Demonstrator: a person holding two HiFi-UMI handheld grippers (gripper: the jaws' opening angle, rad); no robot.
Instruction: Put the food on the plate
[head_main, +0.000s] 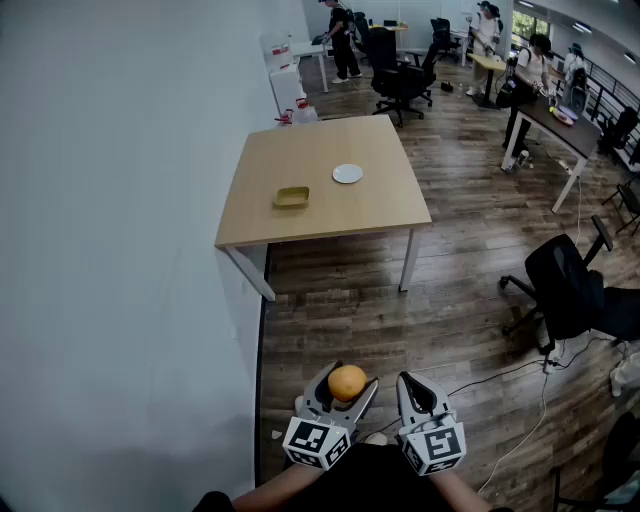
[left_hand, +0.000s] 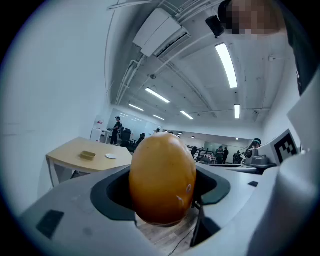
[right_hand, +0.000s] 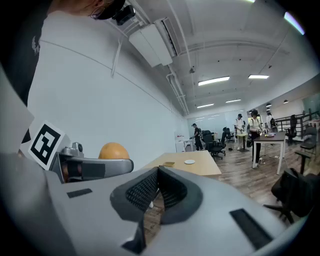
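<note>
Now the left hand-held gripper (head_main: 346, 385) grips a fruit (left_hand: 162, 177), perhaps an orange.

An open-plan office — desks (head_main: 300, 150), black swivel chairs (head_main: 565, 290), ceiling strip lights (left_hand: 226, 65).

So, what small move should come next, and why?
Probably carry the round orange fruit forward toward the light wooden table: the left tongs clamp it, while the small white round plate lies far ahead.
</note>
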